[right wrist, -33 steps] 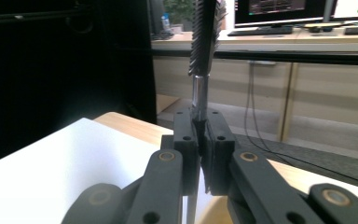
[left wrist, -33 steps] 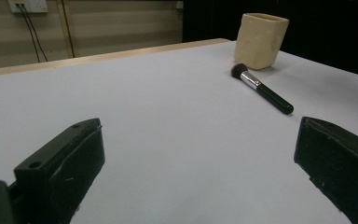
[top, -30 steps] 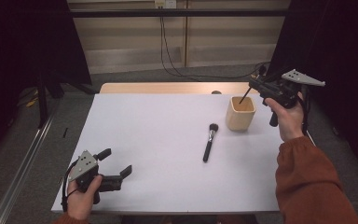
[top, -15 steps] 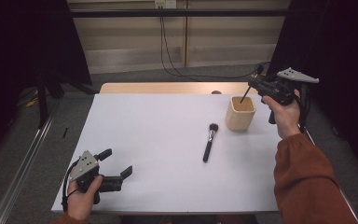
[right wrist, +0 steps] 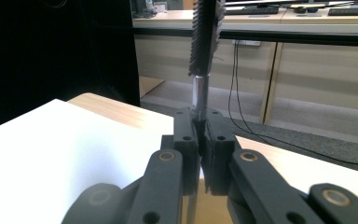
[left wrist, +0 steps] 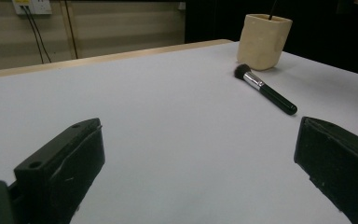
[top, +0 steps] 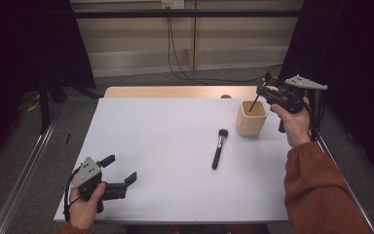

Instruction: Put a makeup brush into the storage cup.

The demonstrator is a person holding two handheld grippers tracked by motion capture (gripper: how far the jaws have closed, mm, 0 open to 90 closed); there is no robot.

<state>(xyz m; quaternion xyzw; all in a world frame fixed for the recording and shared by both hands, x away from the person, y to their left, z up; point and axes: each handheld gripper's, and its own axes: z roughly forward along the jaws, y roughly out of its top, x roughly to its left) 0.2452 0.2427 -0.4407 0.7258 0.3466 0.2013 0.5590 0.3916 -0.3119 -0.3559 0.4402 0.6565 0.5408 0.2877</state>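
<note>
So the job here looks like putting makeup brushes into the beige cup (top: 251,118), which sits at the right of centre in the high view, on the white table (top: 165,161). It's roughly halfway by the look of it.

The right gripper (top: 264,92) is up at the upper right of the high view, just above the cup's rim, with its jaws clamped tight on a thin brush (right wrist: 205,51). In the right gripper view the bristly head and silver ferrule stick up out of the closed jaws, and in the high view the dark handle (top: 254,103) angles down into the cup's mouth. Whether its tip touches the bottom yet is impossible to tell. It isn't let go, so that one isn't done.

The second one, a powder brush (top: 218,148) with a black handle, lies flat on the table just left of the cup, untouched.

The left gripper (top: 121,169) sits at the lower left, jaws spread wide with nothing between them, well apart from both brushes.
</note>
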